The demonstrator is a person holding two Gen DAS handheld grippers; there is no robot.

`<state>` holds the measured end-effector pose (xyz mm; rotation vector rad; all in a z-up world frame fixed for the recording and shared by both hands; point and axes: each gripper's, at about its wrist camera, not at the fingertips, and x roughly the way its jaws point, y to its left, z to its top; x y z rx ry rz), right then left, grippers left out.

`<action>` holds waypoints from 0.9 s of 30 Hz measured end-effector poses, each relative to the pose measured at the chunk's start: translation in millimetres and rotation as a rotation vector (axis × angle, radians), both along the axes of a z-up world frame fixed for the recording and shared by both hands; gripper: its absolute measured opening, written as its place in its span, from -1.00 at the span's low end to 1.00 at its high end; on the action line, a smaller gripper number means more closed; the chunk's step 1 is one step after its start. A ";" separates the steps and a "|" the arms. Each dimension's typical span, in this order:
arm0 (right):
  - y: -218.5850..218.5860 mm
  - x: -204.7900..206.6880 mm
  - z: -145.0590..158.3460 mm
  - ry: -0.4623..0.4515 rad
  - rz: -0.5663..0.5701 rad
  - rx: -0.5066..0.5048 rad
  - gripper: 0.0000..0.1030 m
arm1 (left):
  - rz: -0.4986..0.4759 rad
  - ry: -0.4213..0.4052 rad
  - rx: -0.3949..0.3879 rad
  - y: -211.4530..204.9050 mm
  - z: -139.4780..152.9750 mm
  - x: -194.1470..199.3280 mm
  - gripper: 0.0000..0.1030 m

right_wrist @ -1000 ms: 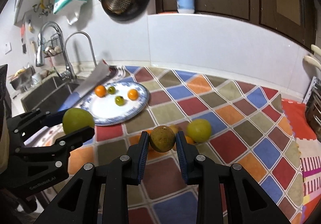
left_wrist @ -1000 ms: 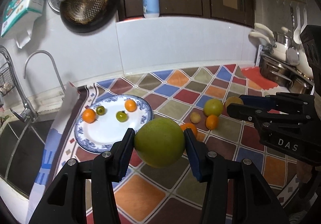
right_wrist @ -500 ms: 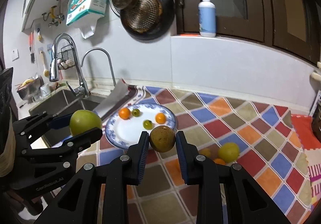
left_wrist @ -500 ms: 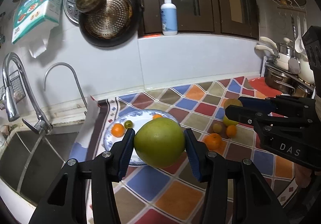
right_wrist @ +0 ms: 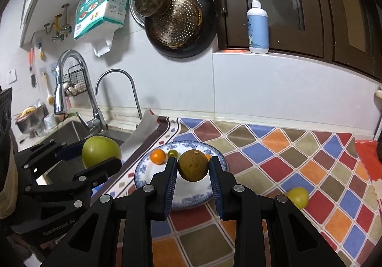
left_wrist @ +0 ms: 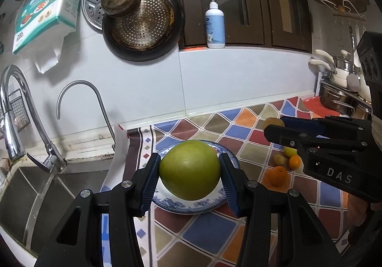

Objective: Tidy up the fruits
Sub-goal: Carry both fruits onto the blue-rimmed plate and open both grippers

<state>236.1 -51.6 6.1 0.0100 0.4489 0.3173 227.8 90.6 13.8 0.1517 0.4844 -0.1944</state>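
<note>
- Left gripper [left_wrist: 189,173] clenches a large green fruit [left_wrist: 189,169] above the blue-patterned plate [left_wrist: 188,207].
- Right gripper [right_wrist: 193,166] clenches a brown round fruit [right_wrist: 193,165] over that plate's near half.
- Plate holds an orange [right_wrist: 158,156]; a yellow-green fruit [right_wrist: 298,196] lies on the chequered mat [right_wrist: 310,154].

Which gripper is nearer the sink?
Left. The left gripper, holding the green fruit, is beside the sink; the right gripper, holding a brown fruit, is farther away, by the plate.

Kitchen counter w/ a multicolour diamond-pattern mat [right_wrist: 274,164] has a blue-and-white patterned plate [right_wrist: 143,169] on it, plus a round yellow-green fruit [right_wrist: 297,196] sitting further right.
</note>
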 end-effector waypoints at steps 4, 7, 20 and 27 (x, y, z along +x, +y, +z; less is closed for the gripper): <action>10.5 12.6 -2.3 0.006 -0.012 -0.009 -0.44 | 0.002 0.005 0.001 10.8 -2.9 13.7 -0.04; 17.6 24.6 -5.3 0.020 -0.018 -0.012 -0.44 | 0.003 0.014 -0.003 17.8 -6.5 24.2 -0.04; 34.6 84.4 -37.1 0.133 -0.051 -0.031 -0.44 | 0.001 0.110 -0.012 33.7 -42.9 77.2 -0.04; 36.3 109.3 -57.5 0.198 -0.065 -0.042 -0.44 | -0.008 0.172 -0.003 31.1 -65.8 99.3 -0.04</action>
